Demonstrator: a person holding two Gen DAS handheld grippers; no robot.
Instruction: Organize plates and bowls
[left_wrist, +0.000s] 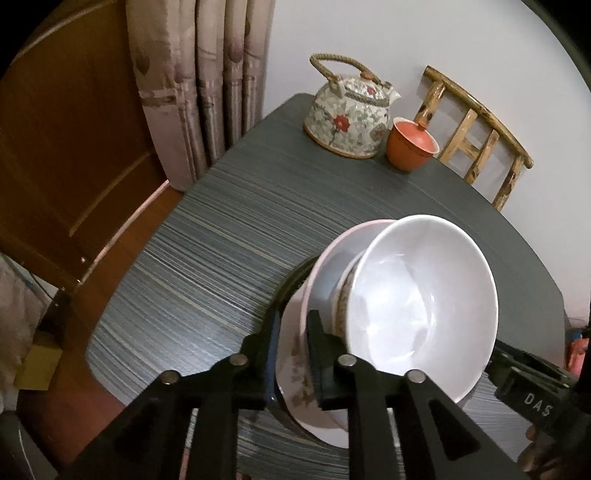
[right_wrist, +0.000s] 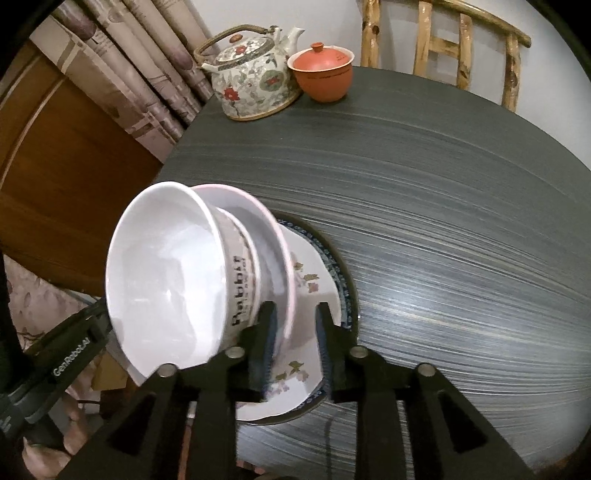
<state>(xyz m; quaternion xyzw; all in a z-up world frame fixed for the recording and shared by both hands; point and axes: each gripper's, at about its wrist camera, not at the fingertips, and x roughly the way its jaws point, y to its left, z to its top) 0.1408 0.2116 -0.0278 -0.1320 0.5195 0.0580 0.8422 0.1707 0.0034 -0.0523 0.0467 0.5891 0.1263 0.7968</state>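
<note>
1. Left gripper (left_wrist: 291, 354): jaws slightly parted around the floral plate's (left_wrist: 295, 384) rim, grip unclear.
2. Right gripper (right_wrist: 295, 347): jaws narrowly apart around the pink-rimmed bowl's (right_wrist: 273, 236) edge.
3. White bowl (right_wrist: 166, 280) tops the stack on the grey table (right_wrist: 443, 221).
4. Teapot (right_wrist: 255, 77) at twelve o'clock.

My work sits on a dark grey streaked table (left_wrist: 229, 236), and at its far edge stand a flowered teapot (left_wrist: 347, 114) and a lidded terracotta cup (left_wrist: 410, 144). Beyond them a bamboo chair back (left_wrist: 476, 136) leans close to the plain white wall (left_wrist: 406, 33). To the far left hang beige patterned curtains (left_wrist: 199, 85) beside brown wooden panelling (left_wrist: 66, 147), all under dim indoor light.
</note>
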